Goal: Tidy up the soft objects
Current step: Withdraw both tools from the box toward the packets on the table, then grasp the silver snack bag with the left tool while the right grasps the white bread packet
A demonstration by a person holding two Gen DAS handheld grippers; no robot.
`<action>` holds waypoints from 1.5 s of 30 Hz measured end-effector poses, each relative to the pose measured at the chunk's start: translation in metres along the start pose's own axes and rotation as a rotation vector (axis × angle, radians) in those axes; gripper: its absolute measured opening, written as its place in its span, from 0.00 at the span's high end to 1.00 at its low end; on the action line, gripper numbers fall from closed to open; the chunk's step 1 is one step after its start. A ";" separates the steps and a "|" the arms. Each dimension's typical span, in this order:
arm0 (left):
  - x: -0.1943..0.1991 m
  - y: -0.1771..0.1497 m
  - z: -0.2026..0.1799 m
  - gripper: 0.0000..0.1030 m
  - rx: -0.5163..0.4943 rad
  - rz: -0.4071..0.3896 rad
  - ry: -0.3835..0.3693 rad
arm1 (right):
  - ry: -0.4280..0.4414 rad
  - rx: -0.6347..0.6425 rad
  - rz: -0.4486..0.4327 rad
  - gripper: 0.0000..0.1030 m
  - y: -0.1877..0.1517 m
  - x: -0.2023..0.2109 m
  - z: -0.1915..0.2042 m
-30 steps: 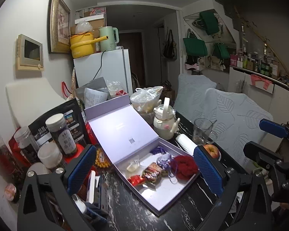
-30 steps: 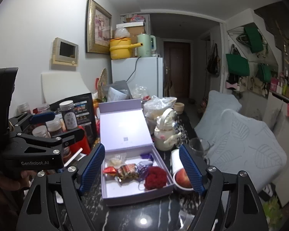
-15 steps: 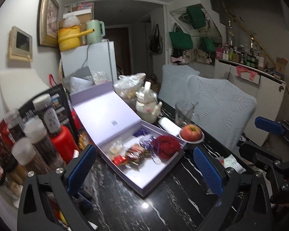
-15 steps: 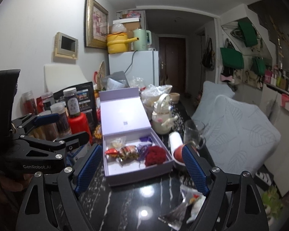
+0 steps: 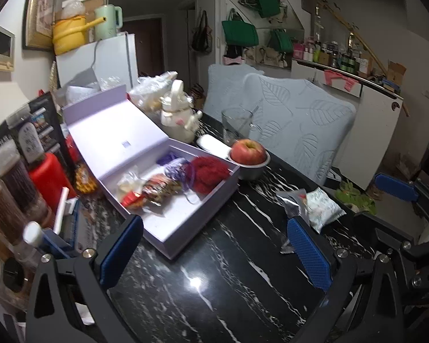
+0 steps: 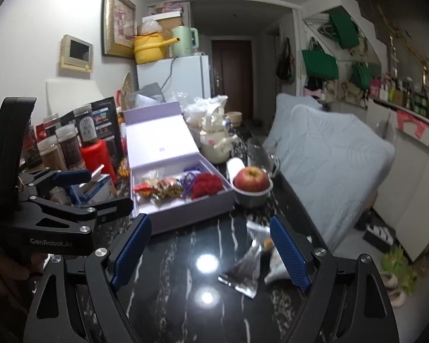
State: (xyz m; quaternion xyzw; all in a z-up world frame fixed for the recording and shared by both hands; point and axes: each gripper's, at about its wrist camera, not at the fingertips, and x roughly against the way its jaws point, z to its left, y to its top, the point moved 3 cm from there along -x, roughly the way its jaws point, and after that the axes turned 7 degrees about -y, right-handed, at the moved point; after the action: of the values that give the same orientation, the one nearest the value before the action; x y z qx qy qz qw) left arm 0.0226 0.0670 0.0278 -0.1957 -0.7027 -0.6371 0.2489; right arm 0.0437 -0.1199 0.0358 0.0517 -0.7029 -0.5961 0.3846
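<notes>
both grippers hover over the black marble table (image 6: 186,260), jaws spread wide and holding nothing. the left gripper (image 5: 214,250) has bare tabletop between its blue pads; the right gripper (image 6: 210,253) likewise, though its right pad sits just in front of the loose packets.

the step in hand looks like a reach for those packets, which lie outside the lilac box (image 6: 186,211). from the right wrist view they sit at about 4 o'clock of the box, near the table's edge; the box itself lies at 12 o'clock from the right gripper. to do this well, bring the right gripper low and square over one packet, pinch the crinkled body rather than a thin corner, lift clear of the box wall, then set it on the bare floor at the near end of the box. keep away from the bowl with the apple (image 6: 253,178), just beside the box at 3 o'clock.

counted: two loose packets, one silver foil packet (image 6: 243,268) and one white snack packet (image 5: 321,208), touching each other. in the box: one red fluffy piece (image 5: 208,171), one purple scrunchie-like piece (image 5: 176,170), two or three wrapped snacks, too bunched to separate. one apple, one glass (image 5: 234,124), one teapot (image 5: 178,114).
</notes>
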 end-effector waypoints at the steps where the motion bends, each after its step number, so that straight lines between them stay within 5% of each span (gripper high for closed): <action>1: -0.002 -0.002 -0.002 0.00 0.001 0.005 -0.008 | -0.003 -0.008 0.006 0.17 -0.004 0.000 -0.002; 14: -0.041 -0.041 -0.035 0.00 -0.027 0.109 -0.137 | -0.066 -0.148 0.105 0.17 -0.063 -0.007 -0.044; 24: -0.074 -0.044 -0.067 0.00 -0.105 0.134 -0.162 | -0.119 -0.210 0.165 0.17 -0.092 -0.030 -0.077; 45: -0.152 -0.017 -0.065 0.00 -0.096 0.188 -0.135 | -0.091 -0.225 0.243 0.17 -0.078 -0.126 -0.127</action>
State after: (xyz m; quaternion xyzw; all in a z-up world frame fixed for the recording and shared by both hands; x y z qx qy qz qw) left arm 0.1408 0.0072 -0.0725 -0.3150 -0.6652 -0.6292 0.2499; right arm 0.1776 -0.1767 -0.0941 -0.1041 -0.6495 -0.6220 0.4248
